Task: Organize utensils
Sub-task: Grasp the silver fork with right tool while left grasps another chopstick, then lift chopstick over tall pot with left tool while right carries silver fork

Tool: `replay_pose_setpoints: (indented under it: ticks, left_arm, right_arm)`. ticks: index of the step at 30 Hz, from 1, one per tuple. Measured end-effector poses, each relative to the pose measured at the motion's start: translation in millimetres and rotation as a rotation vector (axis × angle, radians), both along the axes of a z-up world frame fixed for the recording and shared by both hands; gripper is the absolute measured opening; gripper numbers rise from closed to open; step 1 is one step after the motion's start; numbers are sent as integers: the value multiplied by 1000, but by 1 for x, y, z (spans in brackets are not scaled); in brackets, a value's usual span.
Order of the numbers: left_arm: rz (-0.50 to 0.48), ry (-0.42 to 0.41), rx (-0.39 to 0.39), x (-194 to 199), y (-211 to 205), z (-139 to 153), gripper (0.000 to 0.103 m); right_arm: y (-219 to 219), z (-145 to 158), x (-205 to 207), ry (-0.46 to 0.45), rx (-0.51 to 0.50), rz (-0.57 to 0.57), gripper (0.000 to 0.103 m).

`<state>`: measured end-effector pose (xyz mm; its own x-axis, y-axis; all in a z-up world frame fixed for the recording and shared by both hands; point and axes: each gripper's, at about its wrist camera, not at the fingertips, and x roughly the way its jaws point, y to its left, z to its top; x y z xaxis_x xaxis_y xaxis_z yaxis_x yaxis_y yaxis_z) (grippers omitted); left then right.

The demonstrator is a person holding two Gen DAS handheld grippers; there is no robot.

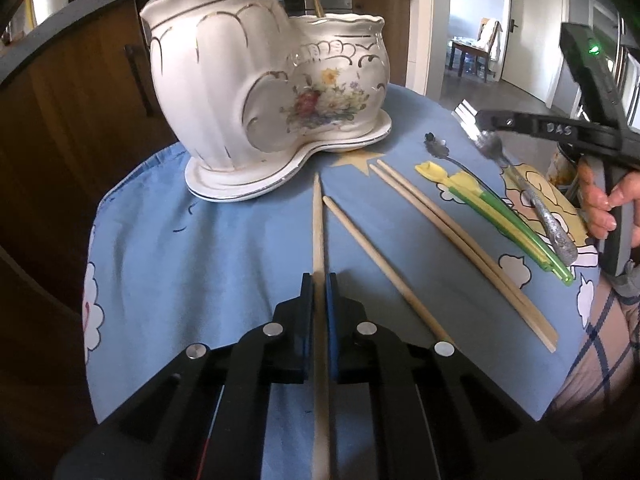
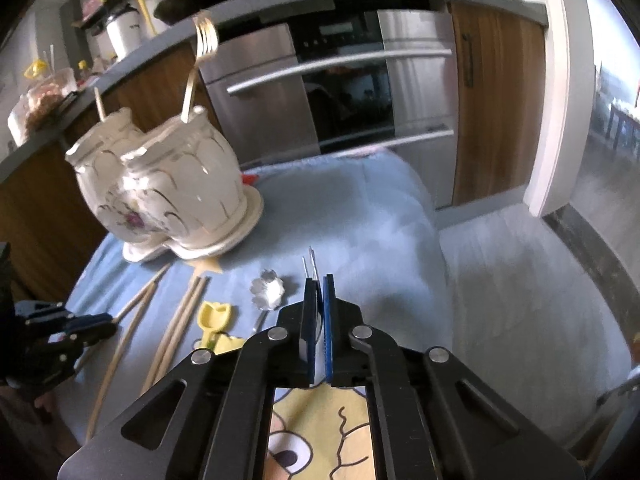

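So the left claw (image 1: 320,292) is clamped on a chopstick (image 1: 318,216) whose near end runs out of frame. Right claw (image 2: 319,296) grips a silver fork (image 1: 490,146) on the blue cloth (image 1: 200,248), mostly hidden in its own blurry view.

Only thing I can actually read is "DAS", raised letters on the black arm of the right gripper (image 1: 486,120) in the left wrist view. The oven display is way too blurry to make out.
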<state>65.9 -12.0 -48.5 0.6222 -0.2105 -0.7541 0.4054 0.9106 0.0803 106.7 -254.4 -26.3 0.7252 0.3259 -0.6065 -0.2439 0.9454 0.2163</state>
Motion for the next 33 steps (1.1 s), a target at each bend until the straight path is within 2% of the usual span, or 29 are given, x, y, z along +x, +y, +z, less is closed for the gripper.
replay_pose_setpoints:
  ticks: [5,15,28,33]
  left_arm:
    - [-3,-21,-2,-6,2,6,6]
    - [-16,-93,-36,-27,10,26,6]
    - [-22,-179,-83,-39,15,43,6]
    - [-24,-208,-105,-40,17,48,6]
  right_arm:
    - [2,19,-17,-92,-21,-4,4]
    - [7,56,-66,-347,-90,-32,3]
    - [25,80,-97,-560,-200,-84,2]
    - [31,87,-99,-583,-222,-68,2]
